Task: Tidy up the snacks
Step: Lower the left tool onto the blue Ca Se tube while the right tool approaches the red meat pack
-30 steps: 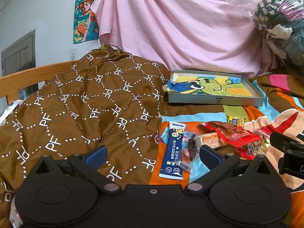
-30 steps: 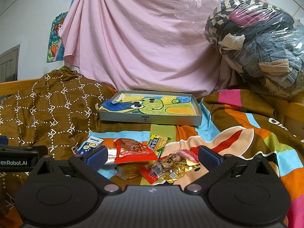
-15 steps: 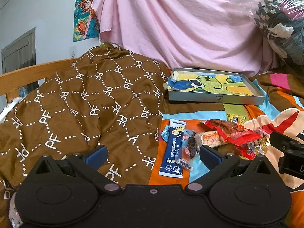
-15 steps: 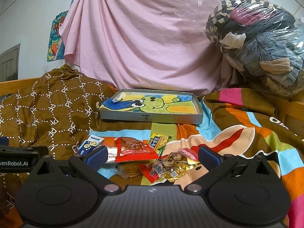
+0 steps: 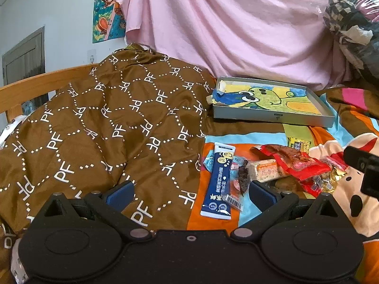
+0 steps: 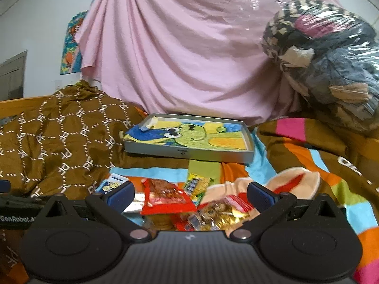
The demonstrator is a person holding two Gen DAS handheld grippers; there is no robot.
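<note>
Left wrist view: left gripper (image 5: 189, 190) fingers spread, holding nothing. Snacks loose on striped blanket (image 5: 255, 139), none in grey tray (image 5: 272, 118) beyond; sorting looks unstarted. Countable here: one blue stick pack (image 5: 219, 179), one cereal bar (image 5: 266, 170), one red packet (image 5: 293, 161), one yellow packet (image 5: 298, 144); small candies too tangled to count.

Right wrist view: right gripper (image 6: 190, 193) fingers spread, empty, over pile. One red packet (image 6: 165, 198), one yellow packet (image 6: 197, 185), one gold-wrapped cluster (image 6: 218, 215). One tray (image 6: 189, 153), holding only drawing.
</note>
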